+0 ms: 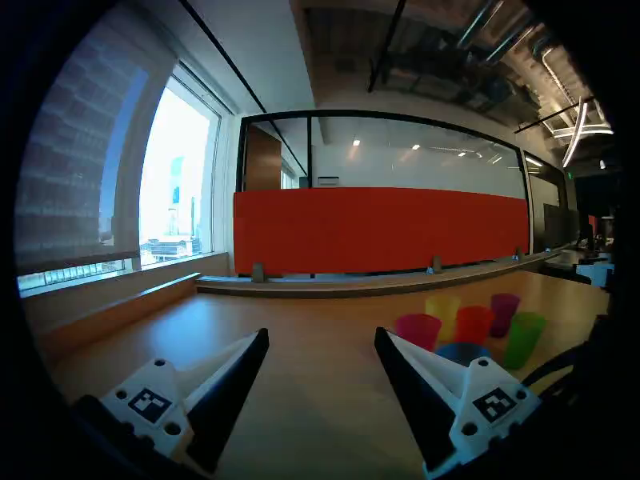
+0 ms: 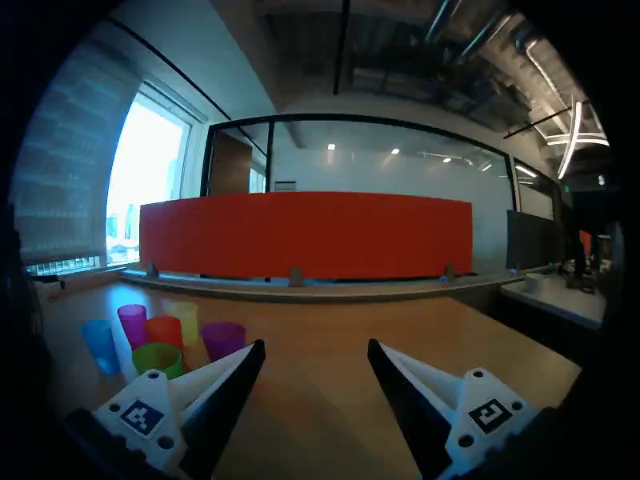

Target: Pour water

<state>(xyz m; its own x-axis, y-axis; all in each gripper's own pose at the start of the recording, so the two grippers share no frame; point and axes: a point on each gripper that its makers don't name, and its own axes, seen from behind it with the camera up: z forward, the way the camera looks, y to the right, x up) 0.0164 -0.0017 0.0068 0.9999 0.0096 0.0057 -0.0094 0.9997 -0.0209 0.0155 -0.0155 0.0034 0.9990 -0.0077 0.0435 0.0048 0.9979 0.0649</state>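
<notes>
A wide wooden tabletop [image 1: 264,308] is seen, bounded along its far edge by a long red partition [image 1: 376,230]. A bright window [image 1: 172,188] is set beyond the tabletop's left edge. The left gripper [image 1: 321,332] is held low over the wood, released, its fingers spread wide with nothing between them. The right gripper [image 2: 314,344] is likewise held spread and empty.

Six plastic cups are stood upright and close together, well short of the far edge. They are found just past the right finger in the left gripper view and just past the left finger in the right gripper view. A green cup [image 1: 524,338], an orange cup [image 1: 474,323], a pink cup [image 1: 418,330], a purple cup [image 1: 504,312], a yellow cup [image 1: 442,310] and a blue cup [image 1: 462,352] can be told apart. Their contents cannot be told.
</notes>
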